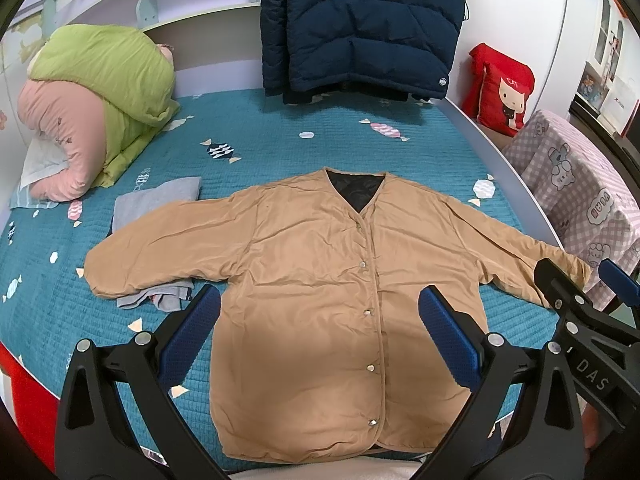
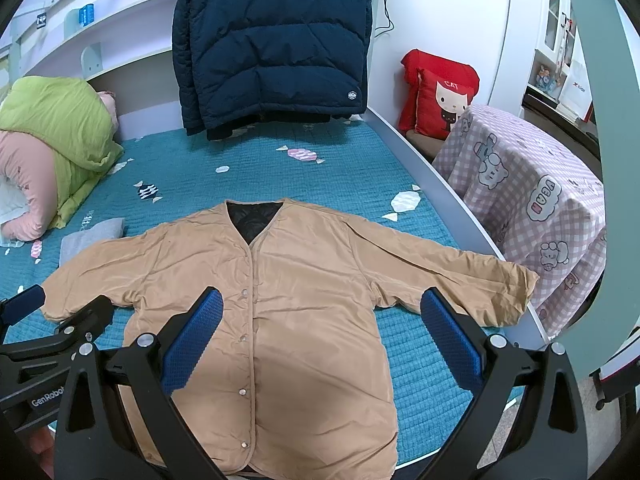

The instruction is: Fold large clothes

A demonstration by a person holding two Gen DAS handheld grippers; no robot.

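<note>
A tan snap-front jacket [image 1: 312, 280] lies flat, face up and buttoned, on the teal bed cover [image 1: 280, 136], sleeves spread to both sides. It also shows in the right wrist view [image 2: 304, 300]. My left gripper [image 1: 320, 320] is open and empty, held above the jacket's lower body. My right gripper [image 2: 322, 320] is open and empty above the jacket's lower right side; it also shows at the right edge of the left wrist view [image 1: 580, 280], near the right sleeve cuff. The left gripper shows at the left edge of the right wrist view [image 2: 60, 312].
A folded grey garment [image 1: 156, 204] lies partly under the left sleeve. A green and pink quilt [image 1: 92, 108] is piled at the far left. A navy puffer coat [image 1: 360, 28] hangs at the bed's head. A red cat cushion [image 1: 500, 88] and a checked cloth-covered stand [image 1: 576, 184] are right of the bed.
</note>
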